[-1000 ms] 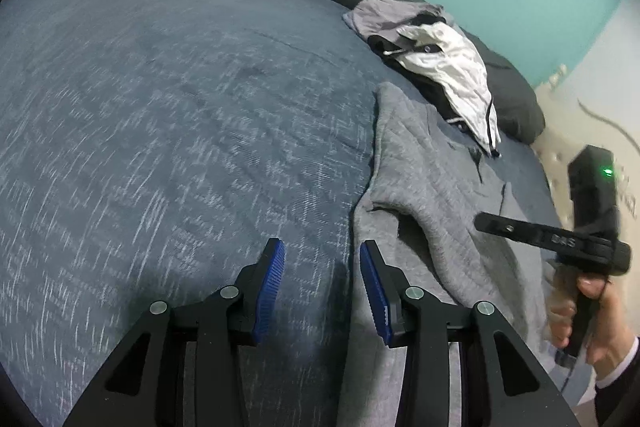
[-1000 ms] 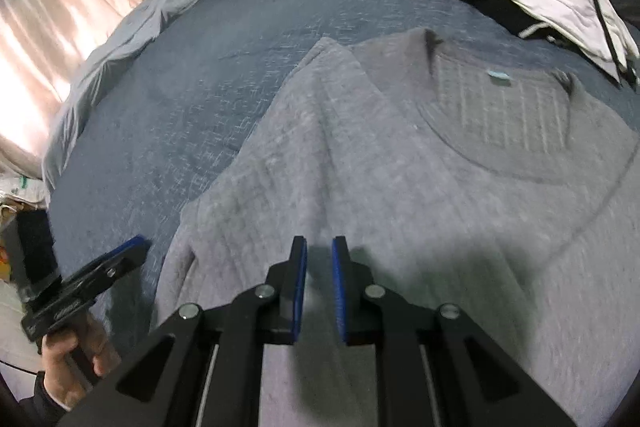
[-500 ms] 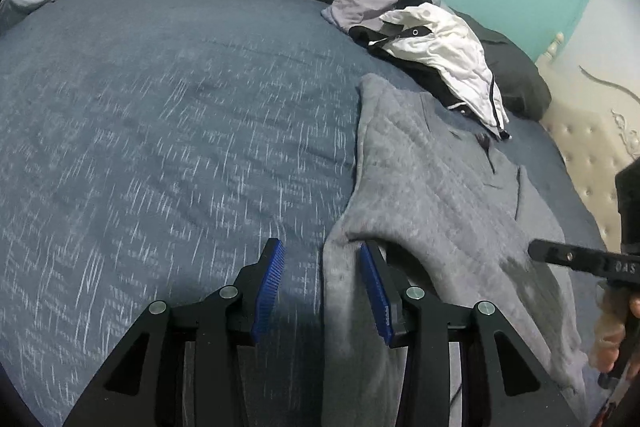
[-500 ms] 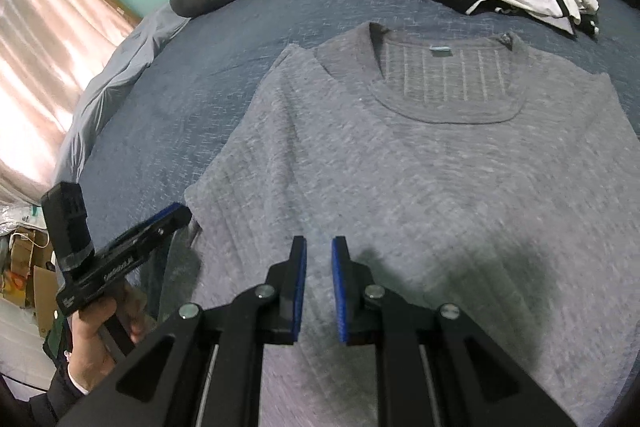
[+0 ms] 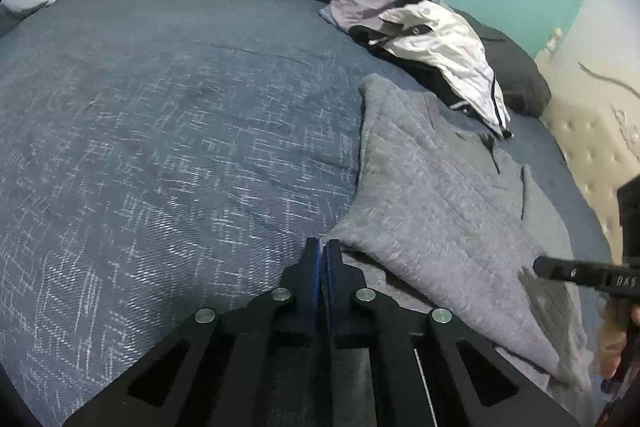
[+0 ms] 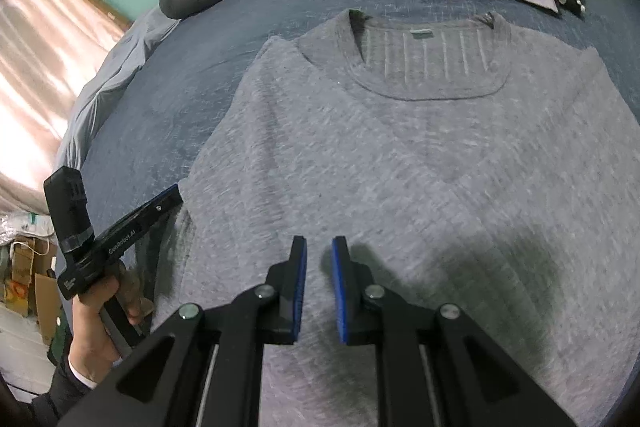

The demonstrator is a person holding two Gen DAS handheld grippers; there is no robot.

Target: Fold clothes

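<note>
Grey sweater (image 6: 400, 167) spread flat on the blue bedspread (image 5: 160, 147) mid-frame; left tongs (image 5: 323, 247) clamped on its sleeve edge, right tongs (image 6: 319, 259) slightly apart, empty, above its lower body.

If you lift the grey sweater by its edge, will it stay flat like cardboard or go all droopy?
Probably droopy: the grey sweater is soft knit lying limp on the bed. Its edge already bunches where the left gripper pinches it. It looks thick, so it may hang heavily.
</note>
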